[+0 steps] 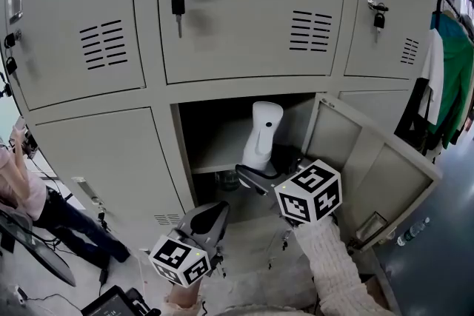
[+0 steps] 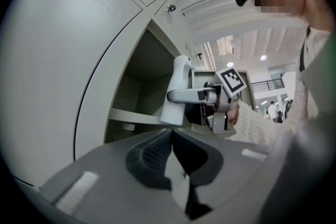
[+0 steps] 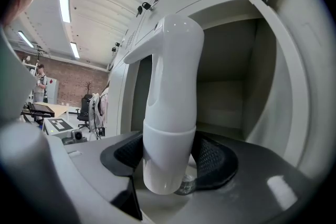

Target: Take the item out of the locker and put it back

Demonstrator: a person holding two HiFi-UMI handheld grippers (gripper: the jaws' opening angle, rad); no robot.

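A white spray bottle [image 1: 264, 131] stands upright at the mouth of the open lower locker compartment [image 1: 215, 131], in front of its shelf [image 1: 213, 160]. My right gripper [image 1: 255, 175] is shut on the bottle's lower body; the dark pads press both sides of the bottle [image 3: 170, 113] in the right gripper [image 3: 169, 165] view. My left gripper [image 1: 205, 220] hangs lower and to the left, outside the locker, its jaws shut with nothing between them. From the left gripper [image 2: 170, 140] view I see the bottle [image 2: 177, 93] and the right gripper [image 2: 202, 96] at the opening.
The compartment's door [image 1: 359, 159] swings open to the right. Keys [image 1: 178, 5] hang in the closed door above, and another key [image 1: 378, 18] to the right. Clothes [image 1: 452, 78] hang at the far right. A person [image 1: 26, 192] is at the lower left.
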